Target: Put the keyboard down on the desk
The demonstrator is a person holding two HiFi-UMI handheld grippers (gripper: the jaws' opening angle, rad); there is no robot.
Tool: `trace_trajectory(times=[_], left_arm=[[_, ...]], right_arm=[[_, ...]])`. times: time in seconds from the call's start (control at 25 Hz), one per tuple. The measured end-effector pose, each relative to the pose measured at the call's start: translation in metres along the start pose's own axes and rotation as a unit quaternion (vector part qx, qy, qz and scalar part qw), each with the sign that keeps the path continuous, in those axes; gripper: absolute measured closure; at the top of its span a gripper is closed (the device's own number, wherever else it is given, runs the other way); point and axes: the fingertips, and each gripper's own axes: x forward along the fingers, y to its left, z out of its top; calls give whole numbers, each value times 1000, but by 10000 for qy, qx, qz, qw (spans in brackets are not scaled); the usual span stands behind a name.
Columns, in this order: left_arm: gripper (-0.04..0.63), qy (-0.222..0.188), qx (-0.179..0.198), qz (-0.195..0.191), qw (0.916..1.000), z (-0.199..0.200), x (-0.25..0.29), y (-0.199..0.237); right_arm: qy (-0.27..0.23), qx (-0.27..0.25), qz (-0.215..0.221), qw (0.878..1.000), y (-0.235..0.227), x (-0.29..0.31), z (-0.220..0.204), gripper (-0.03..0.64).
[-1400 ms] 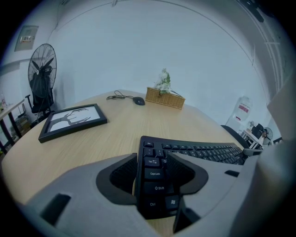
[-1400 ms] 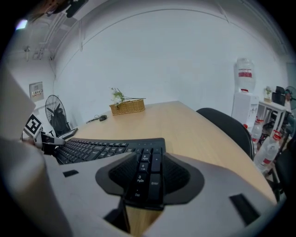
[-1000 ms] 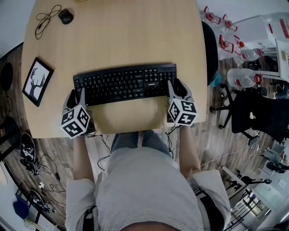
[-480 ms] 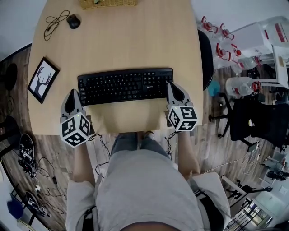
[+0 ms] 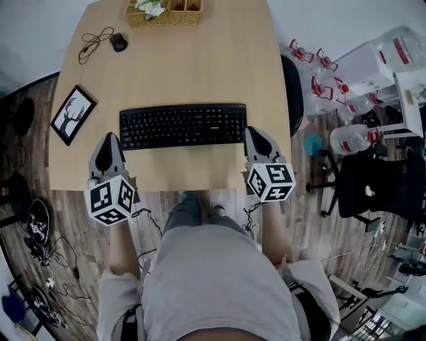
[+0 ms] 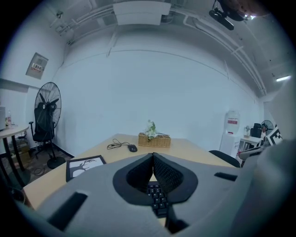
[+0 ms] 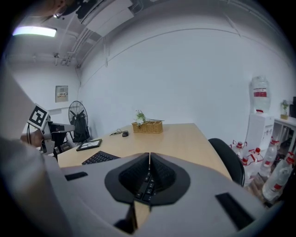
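Observation:
The black keyboard [image 5: 183, 125] lies flat on the wooden desk [image 5: 200, 60], a little back from its near edge. My left gripper [image 5: 108, 138] hovers just off the keyboard's left end, shut with nothing between its pads. My right gripper [image 5: 252, 132] sits beside the keyboard's right end, also shut and empty. In the left gripper view the closed pads [image 6: 163, 173] meet at a point, with keyboard keys [image 6: 157, 200] showing below them. In the right gripper view the keyboard [image 7: 99, 157] stretches off to the left of the closed pads [image 7: 159, 172].
A wicker basket [image 5: 164, 12] with flowers stands at the desk's far edge. A mouse [image 5: 119, 42] with a coiled cable lies far left. A framed deer picture [image 5: 72, 114] lies left of the keyboard. A black chair [image 5: 291, 86] and water bottles [image 5: 353, 136] stand to the right.
Both grippers let go of the keyboard's ends, closed, and drew back toward the desk's near edge. The keyboard stays flat on the desk.

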Motion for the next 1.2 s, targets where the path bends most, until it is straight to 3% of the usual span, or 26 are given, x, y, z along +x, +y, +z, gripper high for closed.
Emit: trace_trajectory(times=[1.2], left_arm=[[584, -1426, 253, -62, 9894, 74, -174, -87]], right_arm=[[-1597, -370, 360, 9858, 30, -182, 84, 601]])
